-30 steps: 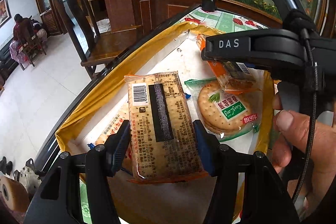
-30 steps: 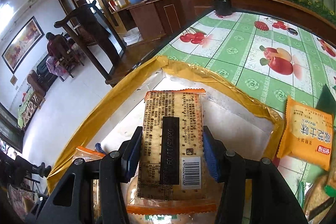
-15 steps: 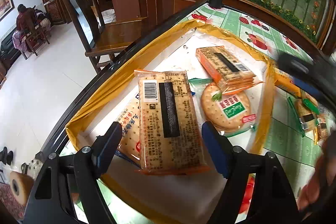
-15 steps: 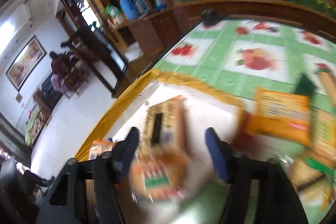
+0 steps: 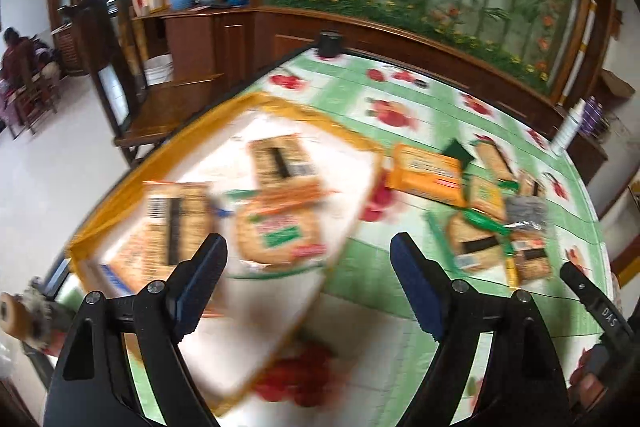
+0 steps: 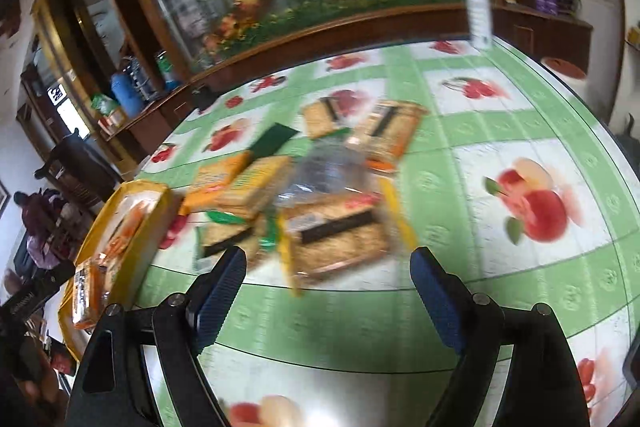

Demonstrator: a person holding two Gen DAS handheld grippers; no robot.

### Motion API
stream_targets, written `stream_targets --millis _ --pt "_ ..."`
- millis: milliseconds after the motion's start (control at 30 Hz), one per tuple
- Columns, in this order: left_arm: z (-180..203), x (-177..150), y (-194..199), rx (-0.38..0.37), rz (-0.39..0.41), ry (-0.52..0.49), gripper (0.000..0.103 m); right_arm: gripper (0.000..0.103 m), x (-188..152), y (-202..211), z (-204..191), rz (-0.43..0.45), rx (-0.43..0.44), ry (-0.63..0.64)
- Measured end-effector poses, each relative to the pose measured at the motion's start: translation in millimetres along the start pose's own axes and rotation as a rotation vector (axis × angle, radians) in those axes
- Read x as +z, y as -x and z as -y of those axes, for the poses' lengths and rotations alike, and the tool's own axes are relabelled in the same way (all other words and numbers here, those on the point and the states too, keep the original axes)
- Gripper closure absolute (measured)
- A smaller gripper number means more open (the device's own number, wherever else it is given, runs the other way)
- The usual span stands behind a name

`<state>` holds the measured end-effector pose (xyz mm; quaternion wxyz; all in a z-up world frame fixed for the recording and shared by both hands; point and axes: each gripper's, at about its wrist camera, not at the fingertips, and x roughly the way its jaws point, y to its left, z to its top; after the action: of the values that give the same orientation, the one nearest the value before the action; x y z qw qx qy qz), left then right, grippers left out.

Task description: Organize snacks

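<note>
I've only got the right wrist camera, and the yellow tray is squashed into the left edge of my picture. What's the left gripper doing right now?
Observer: The left gripper is open and holds nothing. It hangs over the near right side of the yellow tray.
Operator: What's lying in the tray?
Observer: The view is blurred, but I make out three packets. A barcoded cracker packet is on the left, a round cracker packet is in the middle, and a rectangular packet is behind that.
Operator: Which way up is the round one?
Observer: Its green label faces up.
</note>
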<state>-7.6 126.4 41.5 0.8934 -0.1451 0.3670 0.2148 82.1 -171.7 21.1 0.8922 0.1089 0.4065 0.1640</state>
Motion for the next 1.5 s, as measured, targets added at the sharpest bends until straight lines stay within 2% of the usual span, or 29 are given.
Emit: stream_targets --millis 100,233,333,533,800,867,933,1000,1033,1067,1200,1267,1300,1333,1400,1500 --pt "28.3 -1.0 -11.4 -0.036 -0.031 -0.058 0.019 0.017 0.0 -0.3 12.4 0.018 -0.006 -0.014" --pt "52.3 0.3 -21.1 -0.04 -0.06 -0.134 0.019 0.017 1.9 -0.4 15.9 0.003 -0.001 0.01" --pt "58.2 2.7 -24.1 -0.061 -0.083 -0.15 0.019 0.017 8.3 -12.1 9.1 -0.025 0.002 0.02" --pt "56.8 10.7 -22.2 -0.066 -0.074 -0.172 0.019 0.017 3.2 -20.7 -10.0 -0.061 -0.007 0.119" --pt "51.7 12.7 -24.3 -0.071 -0.076 -0.15 0.019 0.016 4.2 -45.9 0.0 -0.127 -0.005 0.129" --pt "49.5 10.2 -24.5 -0.059 -0.081 -0.151 0.019 0.012 6.1 -54.0 -1.3 -0.141 -0.02 0.146" --pt "48.6 9.6 -26.1 -0.059 -0.094 -0.152 0.019 0.0 7.9 -68.2 -11.3 -0.161 -0.042 0.208" --pt "49.5 10.9 -28.8 -0.061 -0.104 -0.156 0.019 0.0 7.3 -72.9 -16.4 -0.167 -0.063 0.236" --pt "51.6 13.0 -30.7 -0.062 -0.109 -0.161 0.019 0.0 5.2 -85.6 -26.7 -0.194 -0.115 0.295" --pt "55.4 16.3 -33.3 -0.069 -0.12 -0.169 0.019 0.0 4.7 -89.5 -29.1 -0.195 -0.133 0.312" --pt "82.3 33.0 -38.9 -0.123 -0.129 -0.225 0.019 0.0 7.3 -93.4 -30.0 -0.187 -0.127 0.31" --pt "106.0 42.2 -45.3 -0.131 -0.111 -0.285 0.019 0.001 8.9 -94.5 -28.2 -0.186 -0.126 0.302" --pt "116.5 46.0 -50.6 -0.13 -0.111 -0.311 0.019 0.005 9.5 -93.9 -27.4 -0.185 -0.122 0.296" --pt "131.4 50.0 -60.0 -0.126 -0.125 -0.344 0.019 0.015 10.2 -92.3 -27.0 -0.184 -0.122 0.296" --pt "147.9 55.1 -73.0 -0.134 -0.149 -0.368 0.019 0.025 12.1 -86.6 -23.4 -0.181 -0.104 0.281" --pt "173.7 58.8 -94.0 -0.103 -0.172 -0.426 0.019 0.027 10.6 -78.1 -13.8 -0.185 -0.073 0.248"
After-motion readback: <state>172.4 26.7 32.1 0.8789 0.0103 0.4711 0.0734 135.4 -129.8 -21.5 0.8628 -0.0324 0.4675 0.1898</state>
